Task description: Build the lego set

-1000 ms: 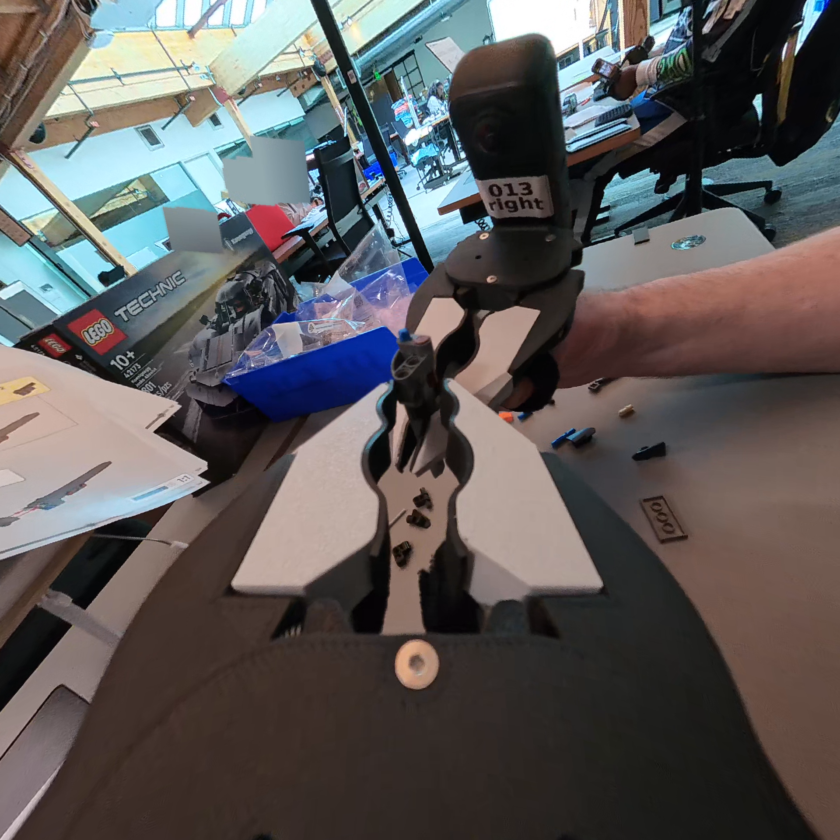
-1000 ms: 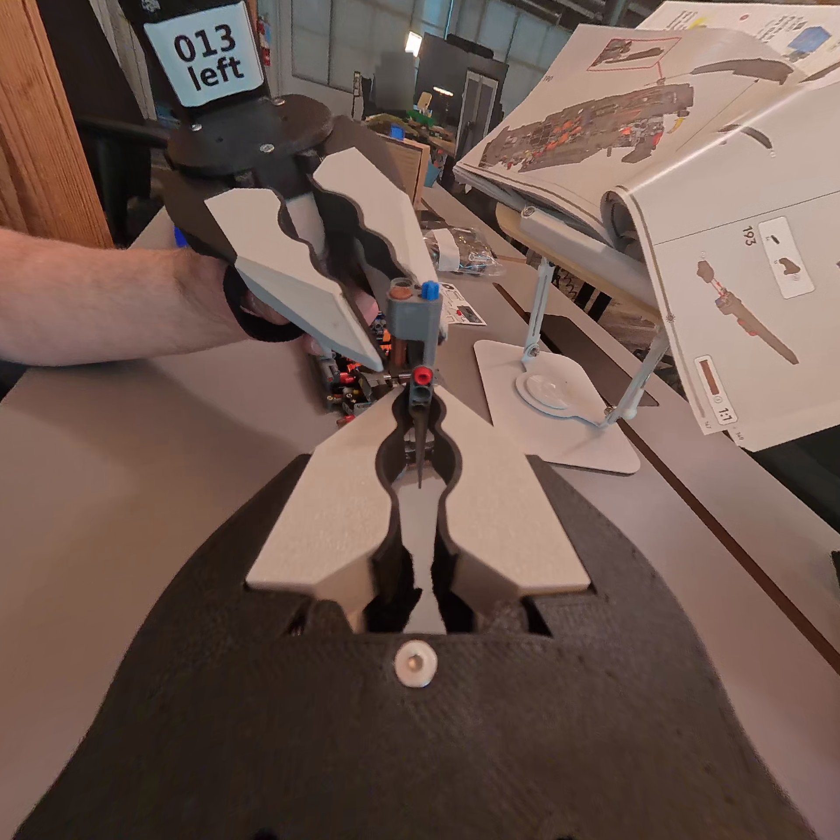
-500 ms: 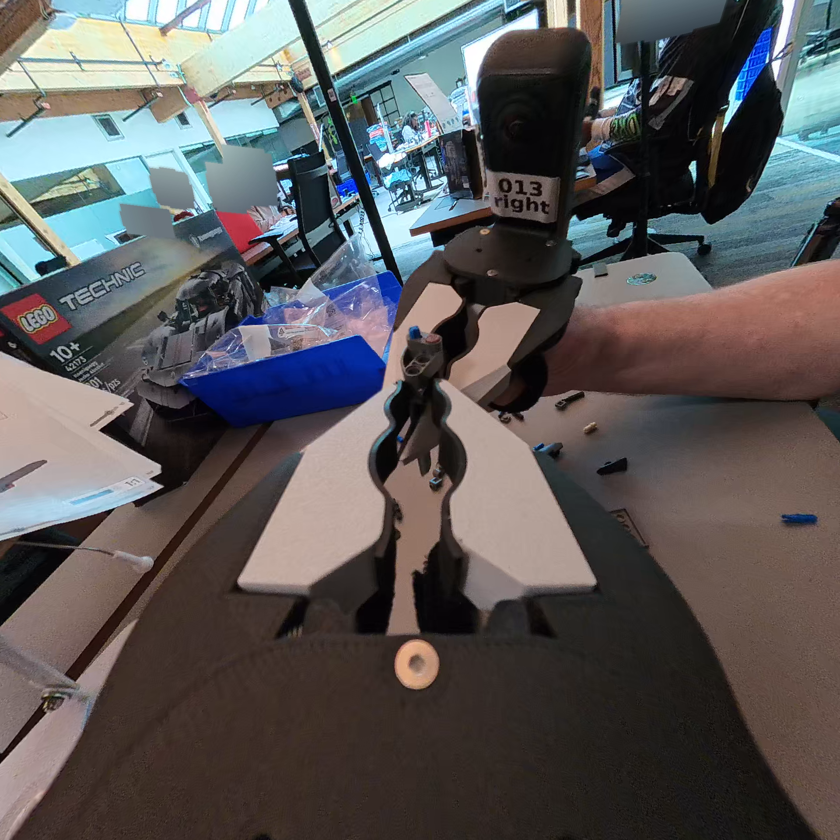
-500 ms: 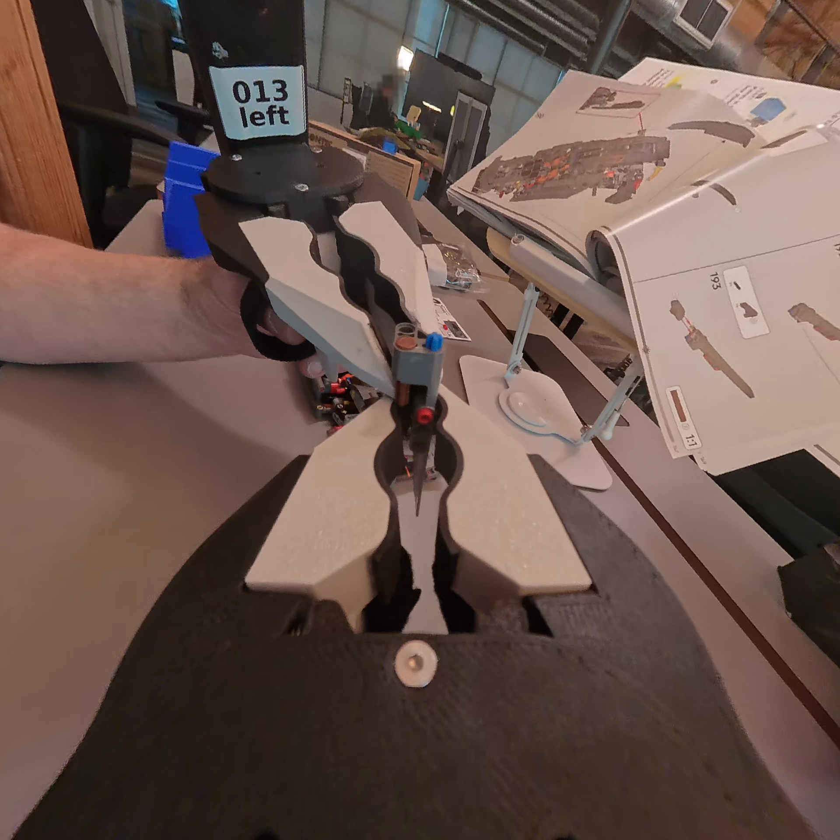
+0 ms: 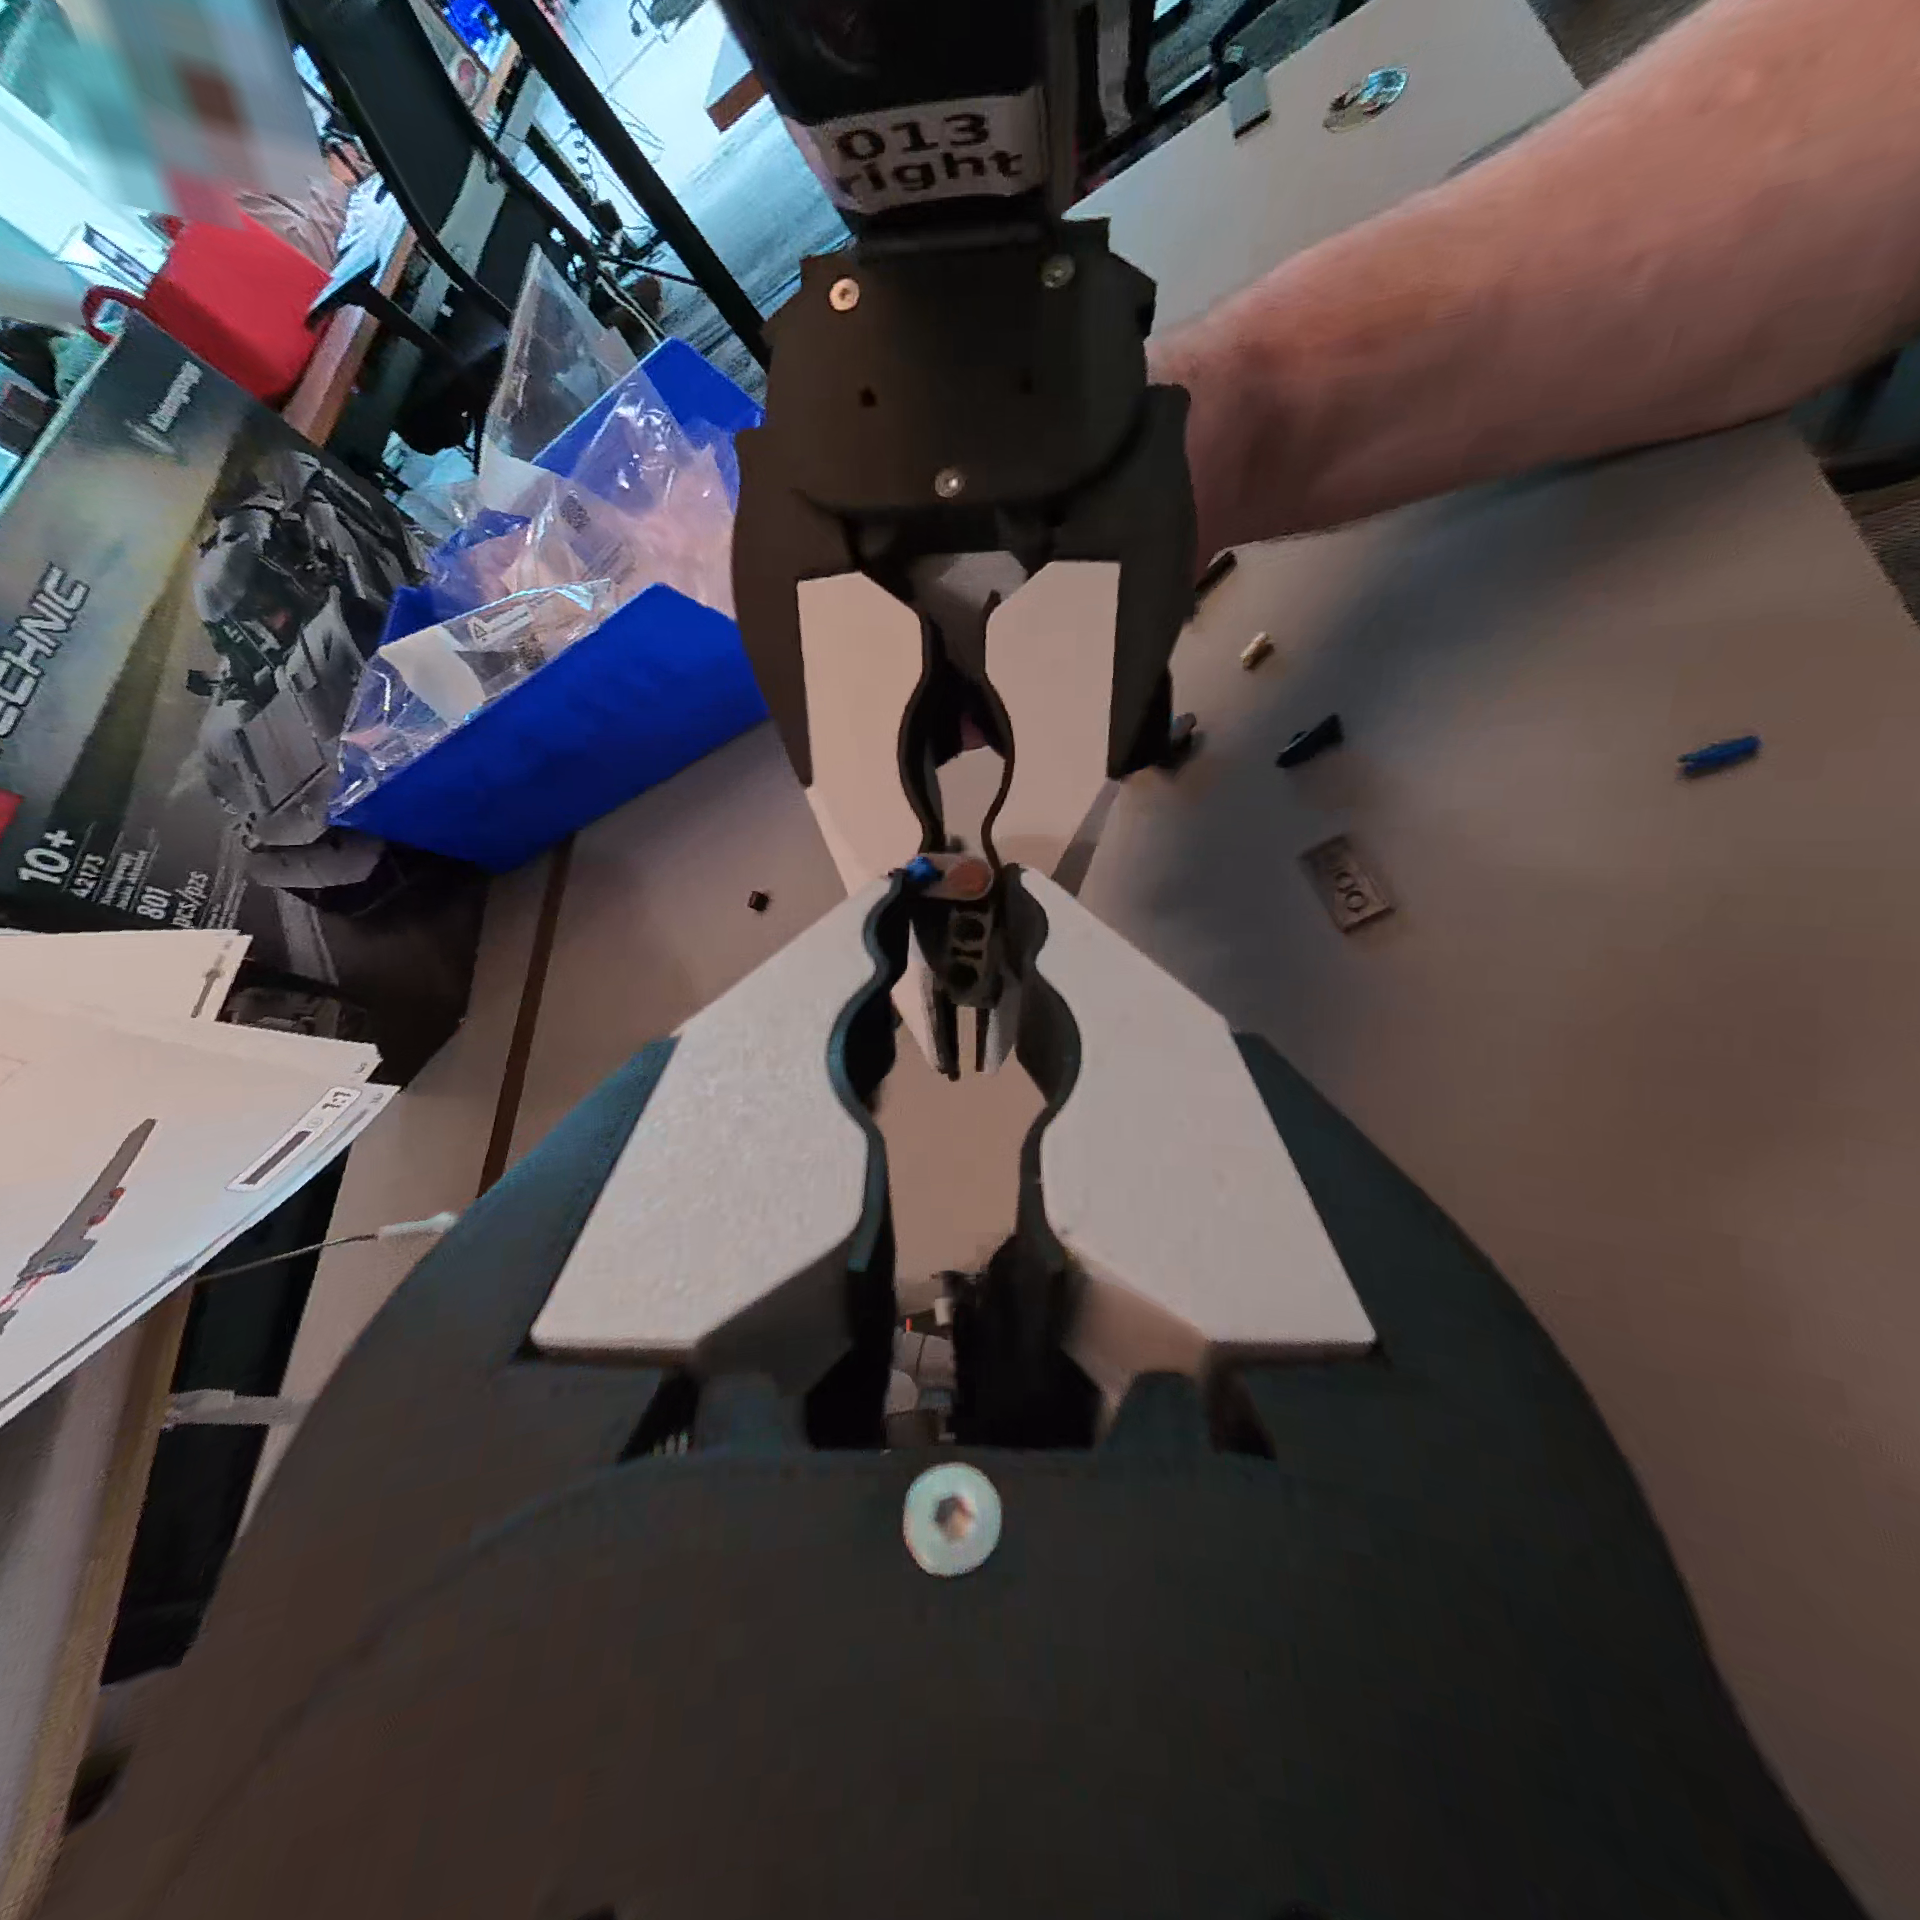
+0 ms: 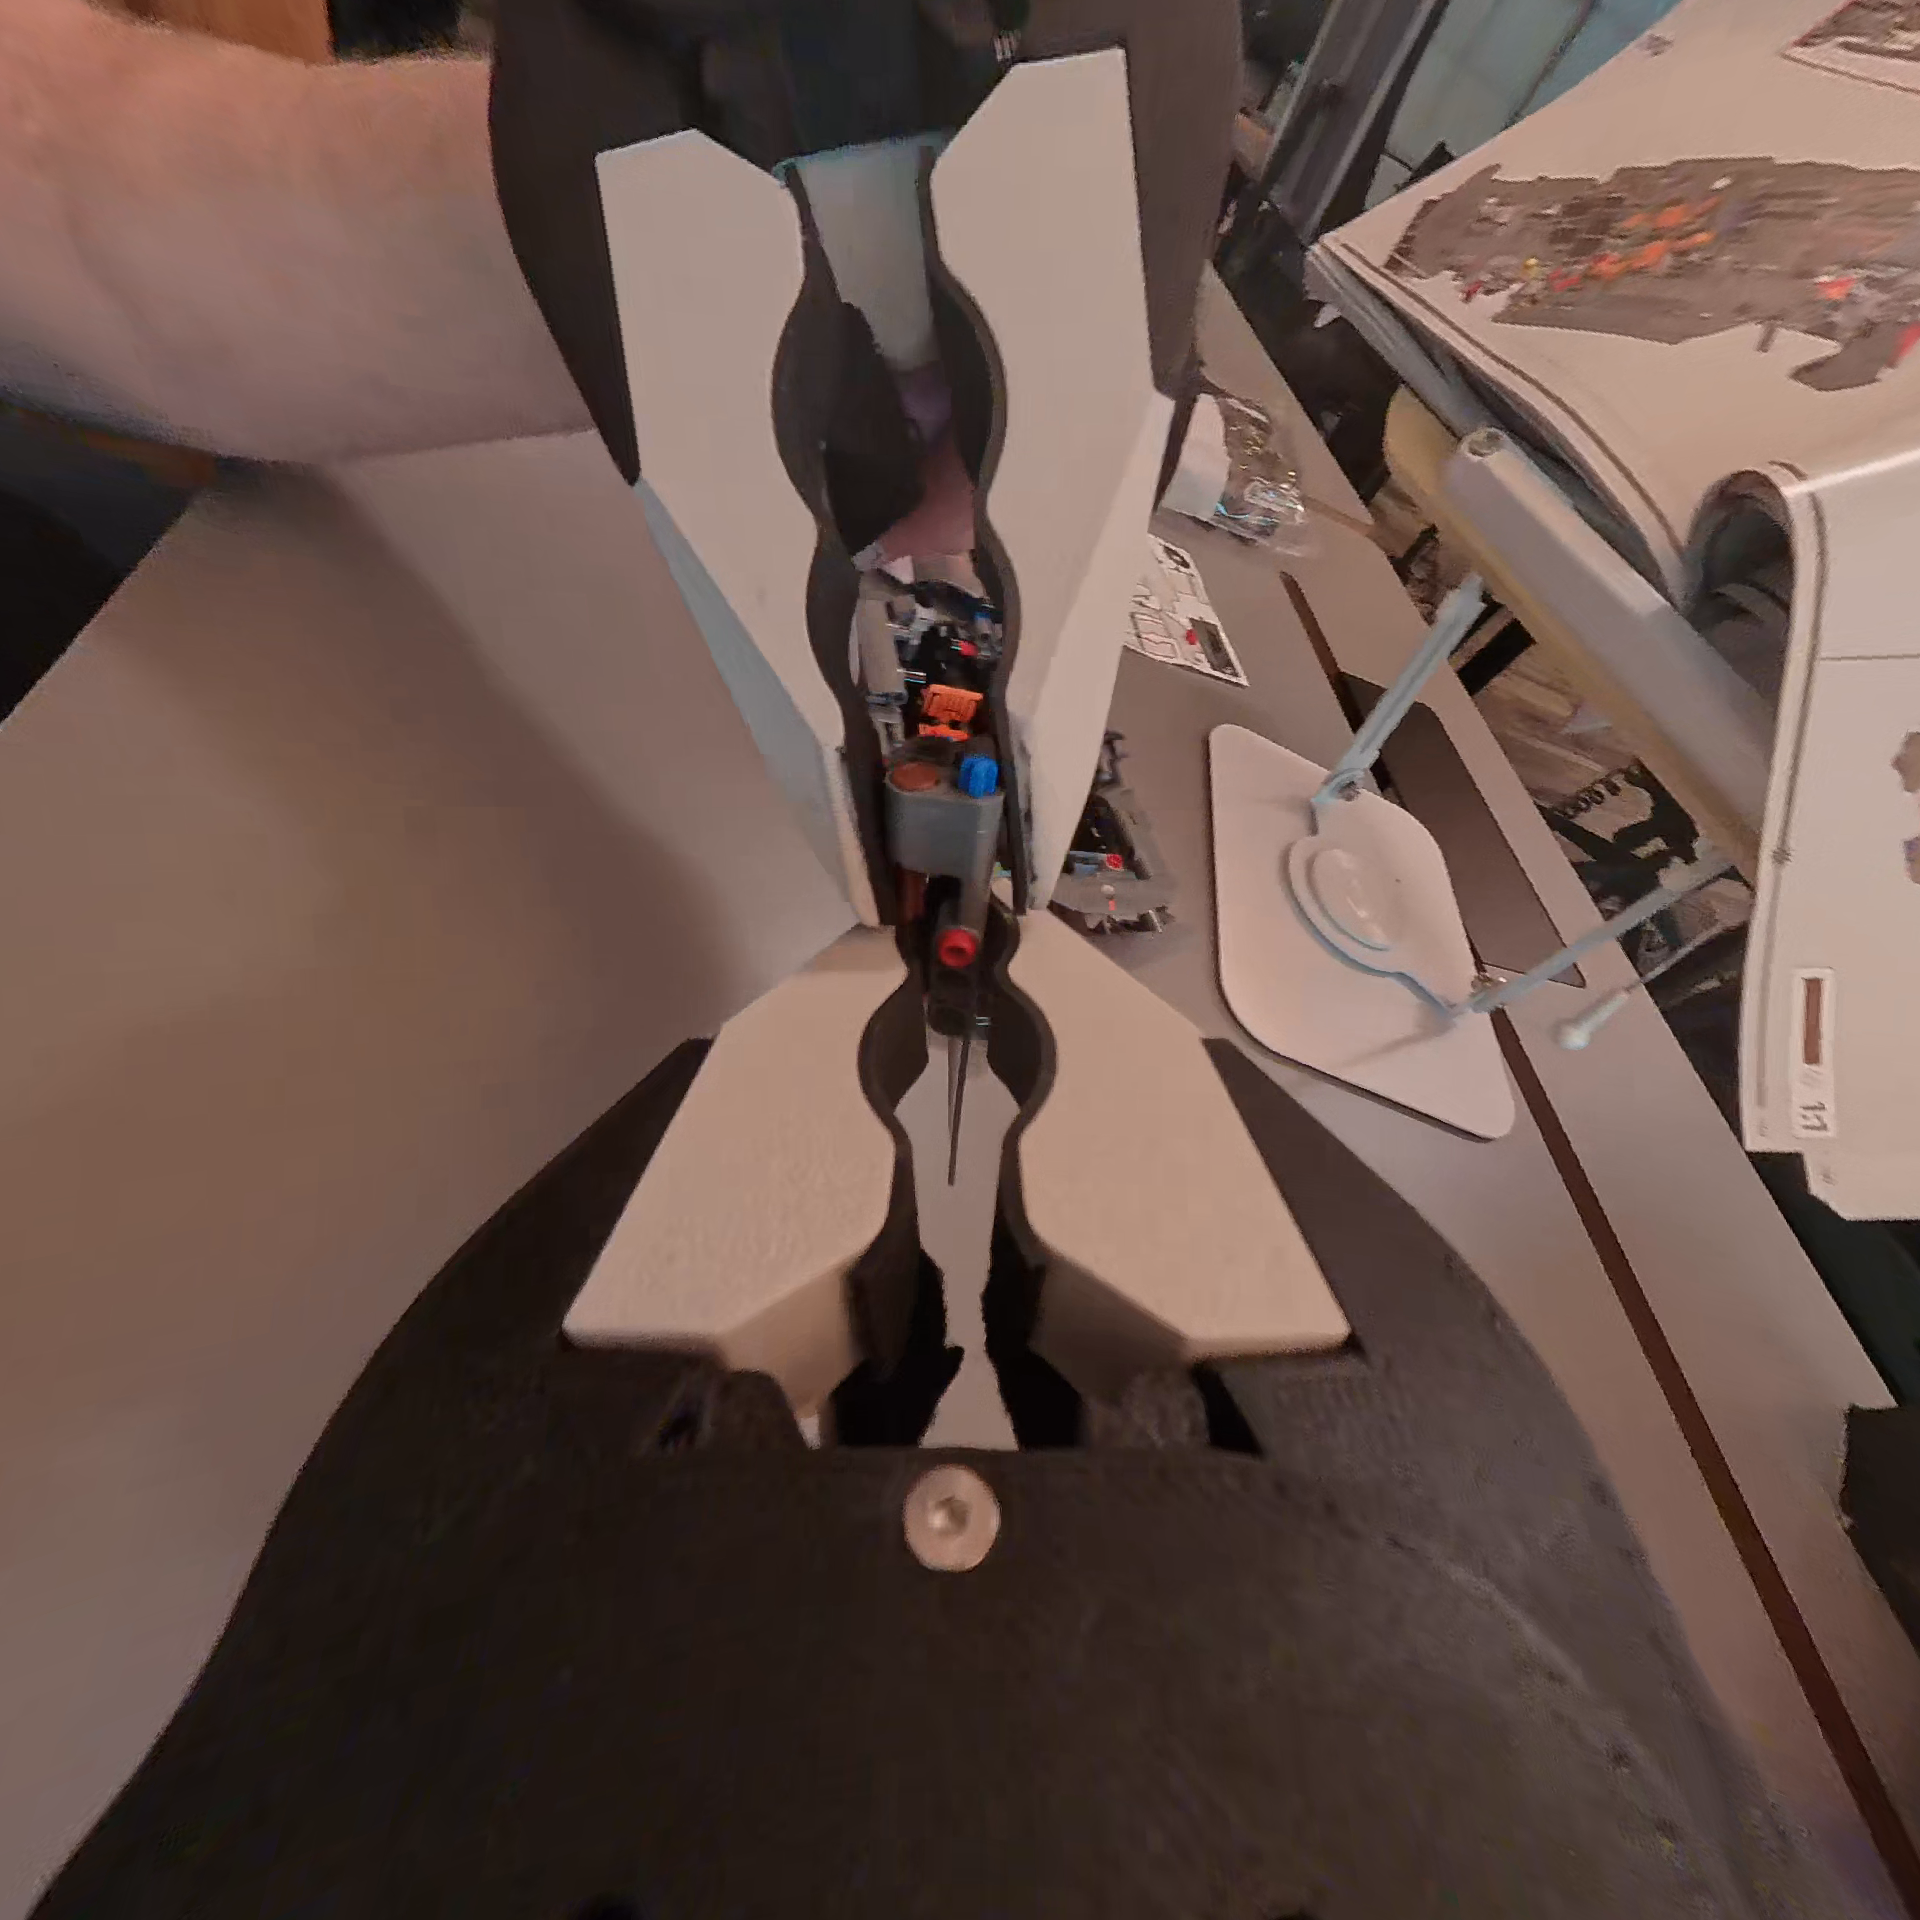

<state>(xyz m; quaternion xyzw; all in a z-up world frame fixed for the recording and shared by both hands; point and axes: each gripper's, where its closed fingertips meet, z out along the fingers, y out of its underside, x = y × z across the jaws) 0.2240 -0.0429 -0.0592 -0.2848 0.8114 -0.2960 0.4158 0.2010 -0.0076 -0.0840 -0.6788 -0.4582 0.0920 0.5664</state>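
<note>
- The grey connector [image 6: 943, 821] is clamped by the left gripper [image 5: 956, 914], evidently as an anchor.
- The dark axle piece [image 6: 954, 987] is pinched by the right gripper [image 6: 961, 961], aligned for insertion.

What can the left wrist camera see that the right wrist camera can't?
Only the left wrist view shows the blue bin of plastic bags, the dark set box beside it and loose pieces such as a blue pin.

Only the right wrist view shows the open instruction book on its white stand.

Both show the grey table, the left gripper and right gripper meeting tip to tip, and the small grey assembly pinched between them.
</note>
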